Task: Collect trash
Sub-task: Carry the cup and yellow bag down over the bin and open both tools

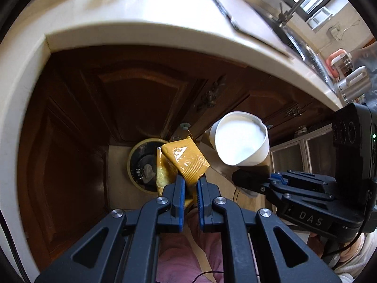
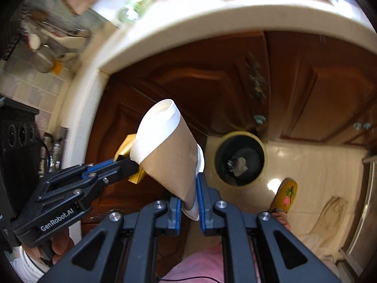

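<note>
1. My left gripper (image 1: 190, 184) points steeply down toward the floor, blue pads clamped on a yellow wrapper (image 1: 186, 160) that sticks out ahead of the fingertips.
2. My right gripper (image 2: 189, 202) also tilts steeply down, jaws nearly closed, pinching the wall of a paper cup (image 2: 165, 151) near its base. The cup is white inside with a brown sleeve and leans up and to the left, mouth away from me.
3. In the left view the cup sits to the right of the wrapper, mouth open toward the camera. The two grippers are close together, side by side.
4. A round trash bin (image 2: 240, 162) with a dark liner and pale rim stands on the tiled floor (image 2: 313, 165), against the brown cabinet doors (image 1: 132, 94). Some scraps already lie in it.
5. The wrapper hangs over the bin's right edge in the left view; the cup is left of the bin in the right view.
6. The white counter (image 1: 150, 18) edge arcs above both grippers.
7. A yellow slipper (image 2: 286, 194) is on the floor just right of the bin.
</note>
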`<state>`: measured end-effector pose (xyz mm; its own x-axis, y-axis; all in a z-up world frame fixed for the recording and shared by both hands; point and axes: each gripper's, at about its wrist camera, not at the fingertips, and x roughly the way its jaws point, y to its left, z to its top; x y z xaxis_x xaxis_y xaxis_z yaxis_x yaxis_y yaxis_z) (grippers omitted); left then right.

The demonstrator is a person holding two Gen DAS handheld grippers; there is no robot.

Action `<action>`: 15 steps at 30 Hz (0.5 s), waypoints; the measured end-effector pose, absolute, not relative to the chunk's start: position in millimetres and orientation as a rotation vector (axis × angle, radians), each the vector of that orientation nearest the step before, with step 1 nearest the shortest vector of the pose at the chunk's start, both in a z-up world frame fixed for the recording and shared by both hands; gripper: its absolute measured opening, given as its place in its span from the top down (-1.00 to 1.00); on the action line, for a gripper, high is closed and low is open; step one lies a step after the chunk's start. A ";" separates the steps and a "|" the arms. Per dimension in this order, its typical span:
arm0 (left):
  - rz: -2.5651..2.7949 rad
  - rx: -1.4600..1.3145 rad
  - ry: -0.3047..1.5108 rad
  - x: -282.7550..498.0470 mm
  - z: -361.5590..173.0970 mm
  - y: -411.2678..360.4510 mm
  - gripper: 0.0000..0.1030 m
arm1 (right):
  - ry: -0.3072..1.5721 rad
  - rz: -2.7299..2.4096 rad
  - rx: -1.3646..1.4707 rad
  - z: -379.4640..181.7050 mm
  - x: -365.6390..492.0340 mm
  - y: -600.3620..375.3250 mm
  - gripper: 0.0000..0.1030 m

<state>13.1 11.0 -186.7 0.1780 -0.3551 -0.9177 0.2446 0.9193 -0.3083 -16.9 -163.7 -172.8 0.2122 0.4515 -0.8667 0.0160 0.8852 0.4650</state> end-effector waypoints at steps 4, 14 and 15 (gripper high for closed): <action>-0.406 -0.097 1.380 24.7 -234.1 6.4 0.88 | 1.400 0.276 0.404 -219.3 -10.7 -167.3 0.78; -0.344 -0.087 1.483 54.2 -378.5 -2.7 0.86 | 1.527 0.219 0.343 -366.1 17.2 -166.1 0.76; -0.339 -0.084 1.487 55.9 -391.9 -3.8 0.85 | 1.533 0.215 0.335 -378.6 19.3 -165.9 0.76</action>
<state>55.9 -3.8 -391.9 0.0458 -0.2731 -0.9609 0.1709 0.9499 -0.2618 19.3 -165.9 -378.6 0.0319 0.3431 -0.9388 0.0717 0.9360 0.3445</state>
